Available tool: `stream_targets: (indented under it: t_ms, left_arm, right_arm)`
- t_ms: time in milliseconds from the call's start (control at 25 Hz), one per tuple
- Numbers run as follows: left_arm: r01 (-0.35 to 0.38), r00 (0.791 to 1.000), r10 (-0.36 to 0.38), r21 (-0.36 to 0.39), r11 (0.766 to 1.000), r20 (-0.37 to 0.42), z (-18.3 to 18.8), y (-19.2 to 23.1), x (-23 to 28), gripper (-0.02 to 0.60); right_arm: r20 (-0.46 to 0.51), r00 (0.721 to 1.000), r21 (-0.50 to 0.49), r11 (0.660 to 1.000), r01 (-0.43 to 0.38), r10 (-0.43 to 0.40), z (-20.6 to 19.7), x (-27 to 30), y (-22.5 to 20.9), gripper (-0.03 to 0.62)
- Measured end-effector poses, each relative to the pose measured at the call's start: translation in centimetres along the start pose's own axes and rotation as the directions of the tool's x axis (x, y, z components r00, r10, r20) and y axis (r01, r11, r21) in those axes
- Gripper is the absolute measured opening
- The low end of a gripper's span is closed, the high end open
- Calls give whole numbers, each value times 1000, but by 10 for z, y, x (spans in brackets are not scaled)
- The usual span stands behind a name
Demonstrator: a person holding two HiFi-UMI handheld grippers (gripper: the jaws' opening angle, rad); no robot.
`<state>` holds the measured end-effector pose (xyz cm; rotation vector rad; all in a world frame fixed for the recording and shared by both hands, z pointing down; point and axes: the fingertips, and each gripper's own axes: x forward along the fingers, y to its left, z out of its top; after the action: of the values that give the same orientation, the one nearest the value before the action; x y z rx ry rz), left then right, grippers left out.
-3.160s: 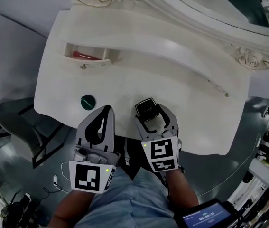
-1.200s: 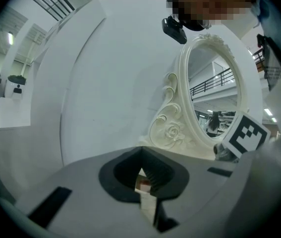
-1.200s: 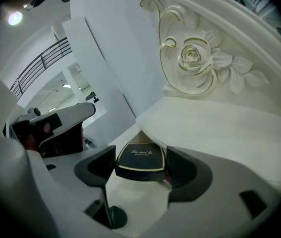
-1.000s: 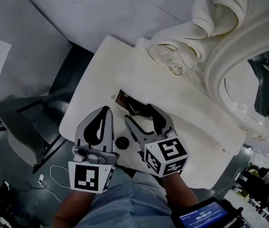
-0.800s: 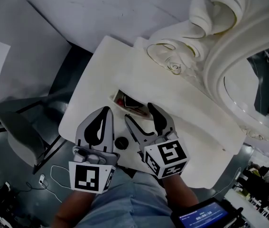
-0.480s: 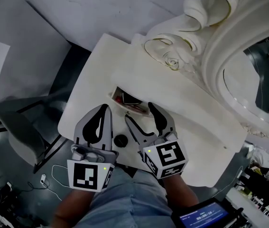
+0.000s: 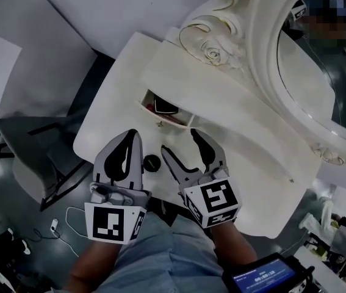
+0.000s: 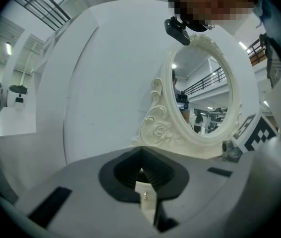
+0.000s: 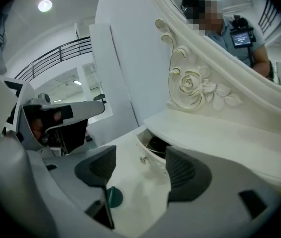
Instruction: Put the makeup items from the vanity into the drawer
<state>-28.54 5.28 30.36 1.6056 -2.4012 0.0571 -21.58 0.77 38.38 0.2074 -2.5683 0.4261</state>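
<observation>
**Head view:** your L gripper (image 7: 131, 140) sits low left over the vanity top (image 7: 252, 157). Its jaws are pressed together w/ nothing in them. Your R gripper (image 7: 180, 142) is just beside it, jaws spread wide and empty, tips aimed toward the drawer (image 7: 174, 121). The drawer stands open under the raised shelf. Inside lies a dark case (image 7: 165, 107) w/ a reddish thing (image 7: 151, 98) next to it, too small to ID. A round green item (image 7: 152, 162) lies on the vanity top btwn the two grippers. It's outside the drawer and touches neither gripper. The mirror frame (image 7: 249, 47) w/ its carved rose (image 7: 212, 54) runs up the right side.

**L gripper view:** the jaws meet tip to tip and hold nothing. Lower down, through the slit btwn them, you see a pale strip w/ a small knob (image 8: 143, 196). Beyond are the oval mirror (image 8: 207, 93) and the rose carving (image 8: 161, 131). The R gripper's marker cube (image 8: 253, 133) shows at the right edge.

**R gripper view:** the jaws are well apart w/ nothing clamped. Btwn them you see the drawer front w/ its knob (image 9: 142, 158). The drawer is open, w/ the dark case (image 9: 156, 145) visible inside. The green item (image 9: 113, 196) lies on the top close by the jaw at the view's left, partly hidden behind it. You can't tell if they touch.
</observation>
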Motion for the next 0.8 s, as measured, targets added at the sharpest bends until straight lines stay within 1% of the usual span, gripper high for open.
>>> stream_targets:
  t_ms: [200,400,640,760,800]
  left_arm:
    - [-28,999,28,8,1000,19,-2,-22,-37,0]
    - [-68,997,68,0,998,25,-13,-31,-68,0]
    - [-131,991,131,-23,991,-3,-35,-20,-93,0]
    - [-186,982,183,-83,979,-32,-43,-9,-102,0]
    - [-197,980,195,-87,976,-35,-44,-5,-104,0]
  right_arm:
    - [-12,999,-76,996,-49,48,-20,-21,23,275]
    - [-57,993,-123,986,-112,105,-46,-26,48,273]
    - [-128,982,-165,973,-162,142,-79,-14,68,270]
    - [-169,975,-192,965,-179,147,-93,-3,73,264]
    - [-182,972,-200,963,-182,146,-97,1,75,261]
